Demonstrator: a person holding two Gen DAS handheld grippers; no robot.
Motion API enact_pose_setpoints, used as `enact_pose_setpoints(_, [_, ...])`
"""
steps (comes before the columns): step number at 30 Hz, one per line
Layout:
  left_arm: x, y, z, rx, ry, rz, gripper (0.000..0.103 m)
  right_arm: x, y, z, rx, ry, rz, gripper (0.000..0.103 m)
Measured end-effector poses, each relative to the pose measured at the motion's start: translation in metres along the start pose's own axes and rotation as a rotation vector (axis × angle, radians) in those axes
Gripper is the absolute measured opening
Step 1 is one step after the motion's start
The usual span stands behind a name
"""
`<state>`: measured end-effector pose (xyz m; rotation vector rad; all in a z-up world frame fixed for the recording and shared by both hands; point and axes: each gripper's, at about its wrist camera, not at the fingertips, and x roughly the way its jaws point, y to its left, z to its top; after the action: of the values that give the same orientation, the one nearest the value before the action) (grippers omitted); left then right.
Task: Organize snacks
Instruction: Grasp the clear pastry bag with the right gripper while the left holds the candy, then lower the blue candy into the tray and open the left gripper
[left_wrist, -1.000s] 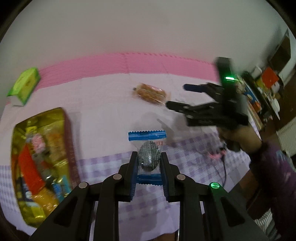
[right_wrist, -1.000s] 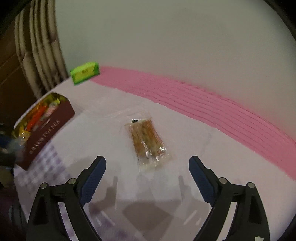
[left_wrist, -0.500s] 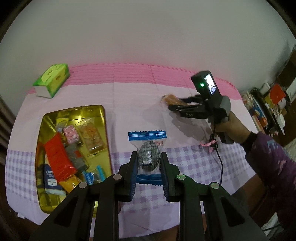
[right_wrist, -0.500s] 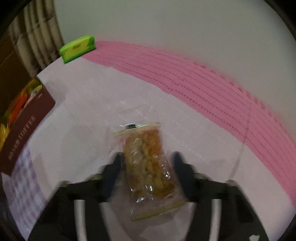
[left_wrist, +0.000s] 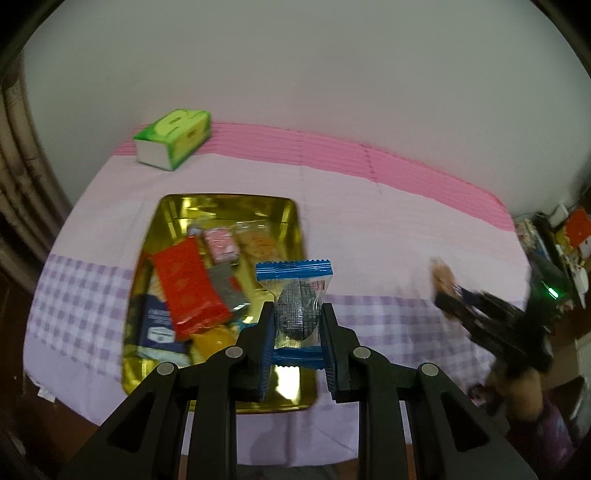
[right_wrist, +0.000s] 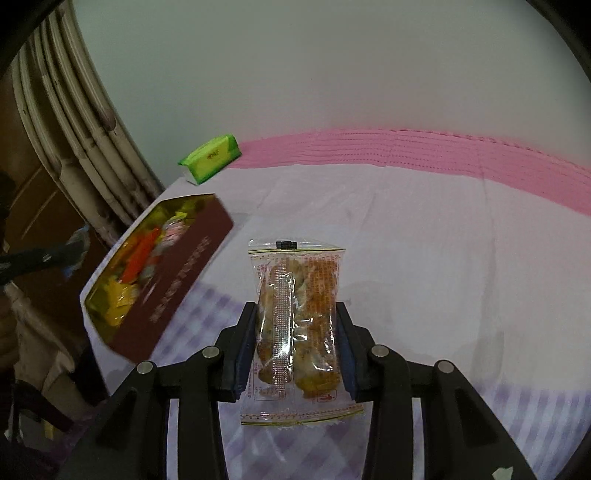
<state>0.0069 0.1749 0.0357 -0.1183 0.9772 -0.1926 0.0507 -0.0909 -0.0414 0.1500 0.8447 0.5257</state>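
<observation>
From your left wrist view, your left tongs (left_wrist: 297, 334) are clamped on a blue-ended packet (left_wrist: 296, 301) holding a dark foil-wrapped round, and it hangs over the near right part of the gold tin (left_wrist: 173, 206). The tin sits on the worktop (left_wrist: 369, 229) and already holds a red pack (left_wrist: 186, 290) and other wrapped snacks; a green tissue box (left_wrist: 173, 138) stands beyond it by the wall. Your pads pinch the packet across its middle, on the firm lump, which is probably the best hold: the film looks light and slick, and the crimped ends would likely slide or fold. At the right edge, your right tongs (left_wrist: 448, 299) appear blurred, carrying something tan. From your right wrist view, those tongs (right_wrist: 295, 349) grip a clear packet (right_wrist: 297, 321) of golden, crumbly-looking bars, raised above the checked cloth, with the tin (right_wrist: 177, 280) off to the left. The pads squeeze it at mid-length from both sides. Judge this one fragile: light, crinkly film over brittle contents, so a gentle hold on the thick middle suits it, not the flat sealed ends.
</observation>
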Motion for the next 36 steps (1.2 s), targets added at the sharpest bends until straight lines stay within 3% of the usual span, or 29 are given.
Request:
enact_pose_setpoints(11, [0.024, 0.016, -0.008, 0.04, 0.033, 0.015, 0.024, -0.035, 0.034, -0.033, -0.012, -0.016, -0.039, 0.037])
enact_pose_setpoints(23, [0.061, 0.013, 0.025, 0.09, 0.029, 0.075, 0.024, -0.048, 0.035, -0.03, -0.008, -0.04, -0.05, 0.037])
enact_pose_setpoints(36, [0.086, 0.017, 0.024, 0.118, 0.045, 0.106, 0.024, -0.047, 0.041, -0.025, -0.013, -0.034, -0.052, 0.037])
